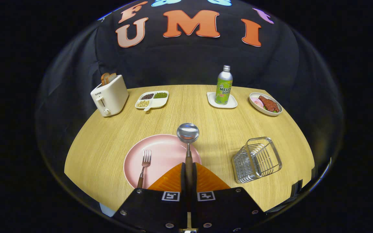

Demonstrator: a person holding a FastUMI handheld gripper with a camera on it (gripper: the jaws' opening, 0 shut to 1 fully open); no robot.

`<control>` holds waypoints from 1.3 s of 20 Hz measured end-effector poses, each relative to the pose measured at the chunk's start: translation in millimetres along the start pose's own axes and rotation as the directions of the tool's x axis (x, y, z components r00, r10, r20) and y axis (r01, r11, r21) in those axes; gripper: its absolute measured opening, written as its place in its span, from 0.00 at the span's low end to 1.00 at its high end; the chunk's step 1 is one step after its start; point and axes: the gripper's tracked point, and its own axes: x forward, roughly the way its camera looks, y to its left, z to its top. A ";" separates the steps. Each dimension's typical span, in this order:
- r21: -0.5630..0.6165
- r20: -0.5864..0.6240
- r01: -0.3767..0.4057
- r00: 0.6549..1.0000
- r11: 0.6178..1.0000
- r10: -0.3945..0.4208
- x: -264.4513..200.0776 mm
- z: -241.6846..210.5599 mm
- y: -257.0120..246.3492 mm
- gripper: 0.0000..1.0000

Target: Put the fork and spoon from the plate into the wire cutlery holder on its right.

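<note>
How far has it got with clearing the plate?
Nothing is in the wire holder yet. The gripper is shut on the spoon by its handle, bowl pointing ahead over the pink plate. The fork lies on the plate. Left: drop the spoon in the holder, then fetch the fork.

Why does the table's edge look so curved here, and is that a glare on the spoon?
Gripper view: the fisheye lens bends the light wooden table into an arc; the shiny metal spoon, clamped in the gripper, mirrors overhead light; it casts a soft shadow on the round pink plate.
</note>
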 end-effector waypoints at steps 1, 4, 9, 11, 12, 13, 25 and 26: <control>-0.005 -0.001 0.002 1.000 1.000 -0.002 -4.6 4.8 -8.6 0.05; -0.014 -0.014 0.014 1.000 1.000 -0.014 -14.3 14.5 -33.8 0.05; -0.050 -0.064 0.044 0.997 0.998 -0.047 -36.7 23.5 -80.2 0.05; -0.072 -0.100 0.059 0.993 0.996 -0.067 -43.9 22.3 -96.6 0.05; -0.079 -0.120 0.064 0.990 0.995 -0.073 -46.6 21.4 -104.2 0.05; -0.087 -0.142 0.070 0.986 0.994 -0.082 -49.0 18.9 -110.8 0.05; -0.176 -0.418 0.031 0.902 0.984 -0.104 -52.9 -14.5 -136.6 0.05; -0.187 -0.441 0.026 0.891 0.982 -0.108 -50.2 -15.2 -138.3 0.05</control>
